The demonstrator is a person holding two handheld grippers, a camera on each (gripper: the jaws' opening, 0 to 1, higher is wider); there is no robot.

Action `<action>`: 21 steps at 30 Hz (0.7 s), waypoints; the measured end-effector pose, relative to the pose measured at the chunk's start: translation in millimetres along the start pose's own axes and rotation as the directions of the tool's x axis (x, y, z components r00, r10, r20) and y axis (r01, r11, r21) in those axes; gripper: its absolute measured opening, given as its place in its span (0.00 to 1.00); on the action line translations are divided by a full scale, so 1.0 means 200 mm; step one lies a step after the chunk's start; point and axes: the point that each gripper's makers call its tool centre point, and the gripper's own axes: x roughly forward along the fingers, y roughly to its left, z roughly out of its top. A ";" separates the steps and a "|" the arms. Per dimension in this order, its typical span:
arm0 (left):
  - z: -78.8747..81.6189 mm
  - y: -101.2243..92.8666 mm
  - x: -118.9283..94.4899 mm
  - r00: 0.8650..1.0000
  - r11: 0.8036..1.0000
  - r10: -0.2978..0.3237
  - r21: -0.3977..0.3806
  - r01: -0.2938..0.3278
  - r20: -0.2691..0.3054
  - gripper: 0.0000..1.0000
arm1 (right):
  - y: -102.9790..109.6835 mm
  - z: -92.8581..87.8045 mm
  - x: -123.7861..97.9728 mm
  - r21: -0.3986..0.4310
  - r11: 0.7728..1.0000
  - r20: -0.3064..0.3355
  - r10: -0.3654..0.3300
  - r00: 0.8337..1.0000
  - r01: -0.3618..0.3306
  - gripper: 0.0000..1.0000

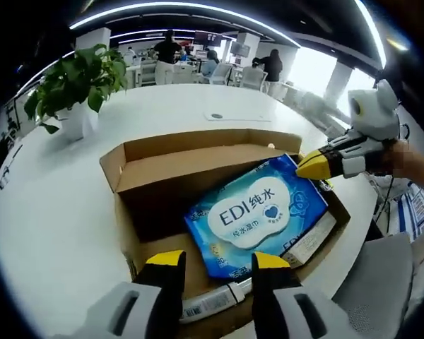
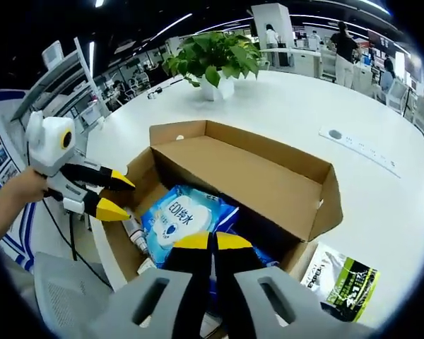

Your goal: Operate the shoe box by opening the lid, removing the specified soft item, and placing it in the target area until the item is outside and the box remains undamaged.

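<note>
An open cardboard shoe box sits on a white table, its flaps standing up. Inside lies a blue wet-wipes pack, tilted with one corner raised. My right gripper is shut over the pack's near edge; in the left gripper view the right gripper comes in from the right and pinches the pack's far corner. My left gripper is open just above the box's near wall, nothing between its fingers. The left gripper also appears beside the box's left end.
A white tube lies in the box beside the pack. A green-black packet rests on the table outside the box. A potted plant and a power strip stand beyond. A grey chair is near.
</note>
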 end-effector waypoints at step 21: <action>-0.11 -0.04 0.20 0.986 0.976 -0.113 -0.201 0.086 -0.124 0.16 | -0.05 -0.05 -0.07 0.044 0.999 0.003 -0.002 1.000 0.002 0.00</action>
